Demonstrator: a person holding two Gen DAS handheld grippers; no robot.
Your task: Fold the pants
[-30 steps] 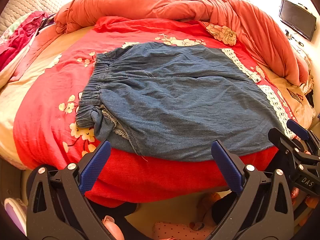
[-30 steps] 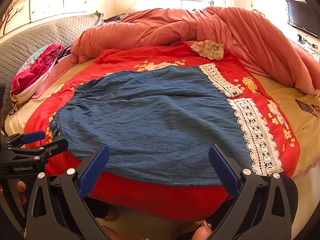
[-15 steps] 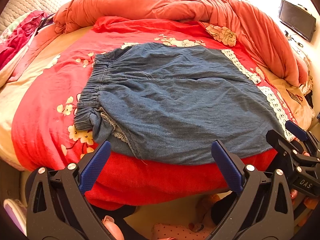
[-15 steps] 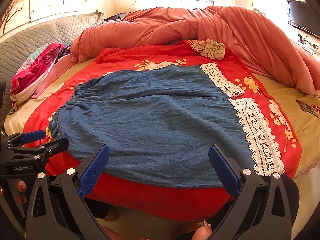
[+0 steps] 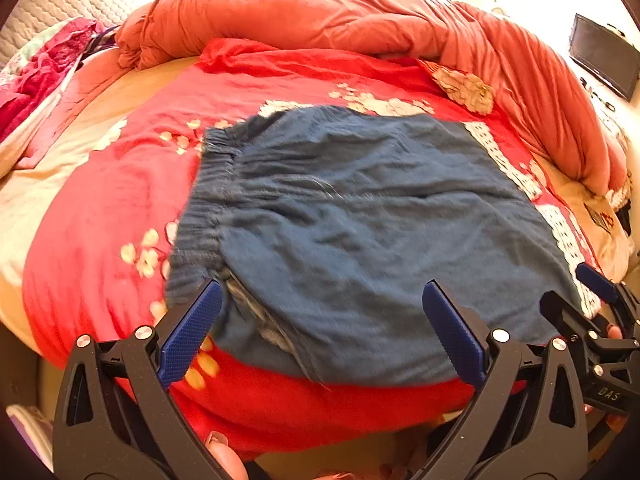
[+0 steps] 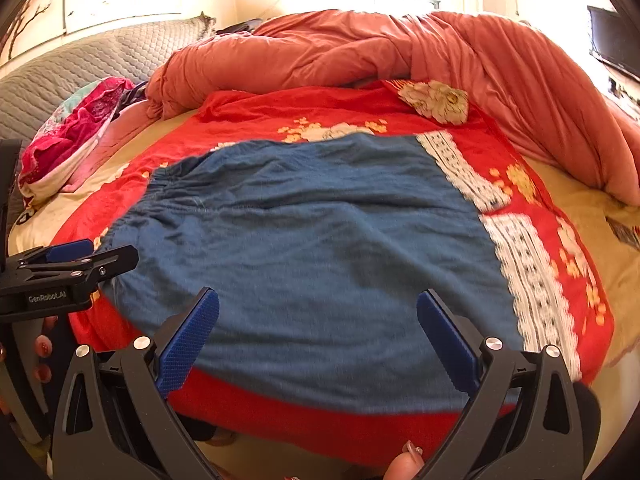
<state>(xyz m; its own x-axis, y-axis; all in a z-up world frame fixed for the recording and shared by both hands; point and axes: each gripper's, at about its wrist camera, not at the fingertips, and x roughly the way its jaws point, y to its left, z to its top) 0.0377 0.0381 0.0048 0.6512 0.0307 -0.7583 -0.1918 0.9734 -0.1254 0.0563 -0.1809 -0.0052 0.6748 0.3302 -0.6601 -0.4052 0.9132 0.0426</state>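
Blue denim pants (image 5: 360,232) lie flat on a red flowered blanket (image 5: 100,248) on the bed, with the elastic waistband (image 5: 208,204) at the left and white lace hems (image 6: 528,264) at the right. My left gripper (image 5: 320,320) is open and empty, just over the pants' near edge by the waistband corner. My right gripper (image 6: 316,328) is open and empty over the near edge of the pants (image 6: 320,248), toward the hem side. Each gripper shows in the other's view, the right one (image 5: 600,320) and the left one (image 6: 68,268).
A bunched orange duvet (image 6: 400,52) runs along the far and right sides of the bed. Pink clothes (image 6: 72,132) lie at the far left by a grey quilted headboard (image 6: 80,68). A dark screen (image 5: 604,56) hangs at the right. The bed's near edge drops to the floor.
Both grippers have moved forward toward the bed, so the pants look larger and closer. Both stay open and empty. The pants have not moved.
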